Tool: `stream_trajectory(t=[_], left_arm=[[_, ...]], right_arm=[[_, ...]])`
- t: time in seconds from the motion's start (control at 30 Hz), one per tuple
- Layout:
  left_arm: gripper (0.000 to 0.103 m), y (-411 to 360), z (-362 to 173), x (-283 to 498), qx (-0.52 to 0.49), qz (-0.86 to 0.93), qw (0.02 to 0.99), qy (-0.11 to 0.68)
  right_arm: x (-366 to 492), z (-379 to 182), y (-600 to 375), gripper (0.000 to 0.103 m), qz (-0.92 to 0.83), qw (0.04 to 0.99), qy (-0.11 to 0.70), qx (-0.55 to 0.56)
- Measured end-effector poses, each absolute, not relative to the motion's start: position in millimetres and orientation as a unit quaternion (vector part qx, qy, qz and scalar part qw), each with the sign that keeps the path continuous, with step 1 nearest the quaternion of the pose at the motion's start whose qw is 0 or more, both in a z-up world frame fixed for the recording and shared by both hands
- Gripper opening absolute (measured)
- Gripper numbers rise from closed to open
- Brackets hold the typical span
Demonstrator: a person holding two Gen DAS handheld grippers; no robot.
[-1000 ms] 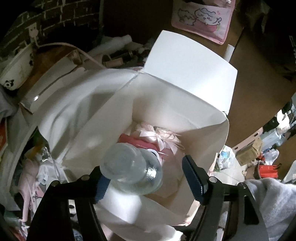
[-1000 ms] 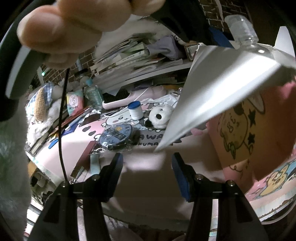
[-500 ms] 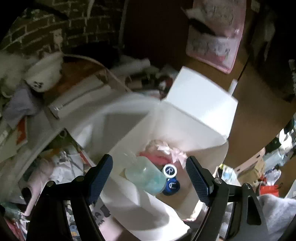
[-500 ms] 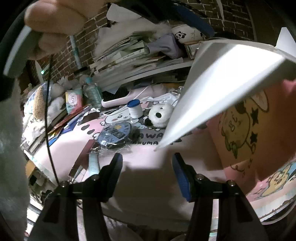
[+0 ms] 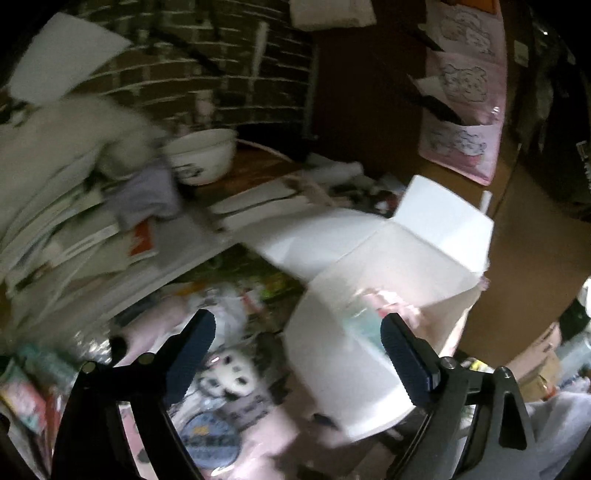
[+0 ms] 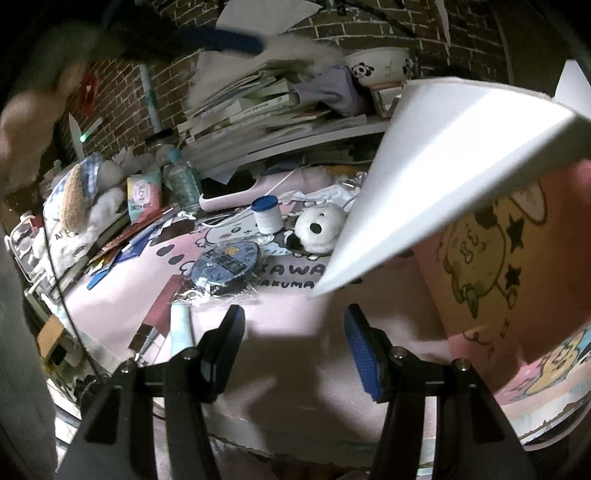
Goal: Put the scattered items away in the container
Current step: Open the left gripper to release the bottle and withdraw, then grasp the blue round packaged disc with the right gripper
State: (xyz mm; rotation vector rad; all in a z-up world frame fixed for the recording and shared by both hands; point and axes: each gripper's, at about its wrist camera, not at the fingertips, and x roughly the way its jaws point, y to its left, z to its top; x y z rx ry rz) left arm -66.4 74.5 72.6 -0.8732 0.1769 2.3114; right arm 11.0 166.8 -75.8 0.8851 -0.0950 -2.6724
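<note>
Dim room. Dark brick wall (image 6: 369, 26) behind; cluttered white shelf (image 6: 332, 133); brown cardboard panel (image 5: 524, 229) at right.

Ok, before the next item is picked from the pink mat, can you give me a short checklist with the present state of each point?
1. Left gripper open and holding nothing: ok.
2. Right gripper open and holding nothing: ok.
3. White box flaps open: ok.
4. Room left inside the box: cannot tell, view blurred.
5. Items remaining on the pink mat: ok, blue-lidded jar, panda plush, white tube.
6. Path to the tube clear for the right gripper: ok.
</note>
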Motion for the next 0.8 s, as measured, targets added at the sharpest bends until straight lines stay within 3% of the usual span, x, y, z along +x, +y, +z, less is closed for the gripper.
stream_trajectory(t=[0.23, 0.3, 0.4, 0.57, 0.6, 0.8], left_arm=[[0.092, 20, 51, -56, -0.322, 0.912, 0.255, 0.017], [0.097, 6, 44, -52, -0.317, 0.92, 0.23, 0.007], [0.1, -14, 33, -45, -0.31, 0.933, 0.184, 0.003], [0.102, -45, 18, -31, -0.287, 0.947, 0.147, -0.021], [0.102, -52, 17, -27, -0.275, 0.95, 0.145, -0.028], [0.102, -76, 10, -8, -0.24, 0.963, 0.119, -0.034]], right_arm=[[17, -75, 149, 0.053, -0.937, 0.173, -0.006, 0.302], [18, -75, 146, 0.054, -0.937, 0.178, -0.006, 0.301], [19, -74, 142, 0.065, -0.938, 0.182, -0.004, 0.297], [15, -68, 129, 0.068, -0.939, 0.182, 0.008, 0.292], [13, -68, 125, 0.075, -0.939, 0.18, 0.014, 0.294], [2, -67, 100, 0.076, -0.939, 0.183, 0.028, 0.291]])
